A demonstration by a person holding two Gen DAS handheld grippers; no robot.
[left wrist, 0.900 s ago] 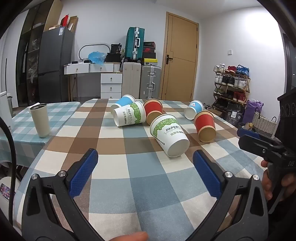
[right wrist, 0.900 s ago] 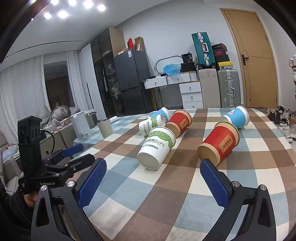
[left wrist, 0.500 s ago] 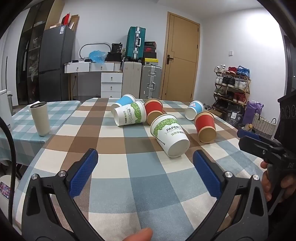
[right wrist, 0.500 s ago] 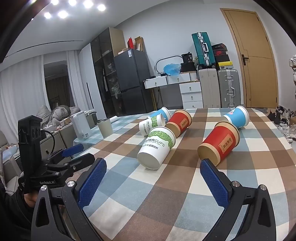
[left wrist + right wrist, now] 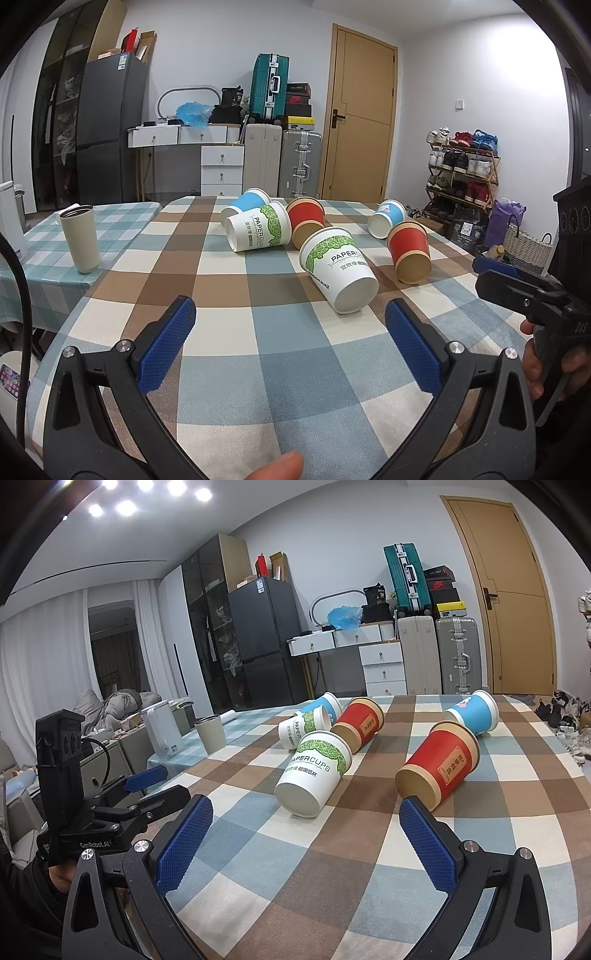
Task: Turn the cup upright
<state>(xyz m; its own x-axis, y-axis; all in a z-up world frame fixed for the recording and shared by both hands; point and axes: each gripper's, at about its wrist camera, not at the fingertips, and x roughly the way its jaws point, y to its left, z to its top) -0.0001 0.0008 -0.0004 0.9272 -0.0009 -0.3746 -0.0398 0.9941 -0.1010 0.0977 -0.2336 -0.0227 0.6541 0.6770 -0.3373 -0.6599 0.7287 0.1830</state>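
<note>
Both grippers, left point(image 5: 290, 339) and right point(image 5: 306, 842), jaws apart, empty; nearest white cup point(image 5: 338, 271) lies sideways on bench point(image 5: 229, 332). Risk: thin paper wall may crush or roll away

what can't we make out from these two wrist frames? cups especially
- Far blue cup, left wrist view: largely hidden behind the far white cup.
- Far white cup, right wrist view: lower part blocked by the near white cup.
- Near red cup label, right wrist view: characters too small to read.
- Cup mouths: all point away, so insides are unseen.
- Left gripper and right gripper: handles cut off by the bottom edge.
</note>
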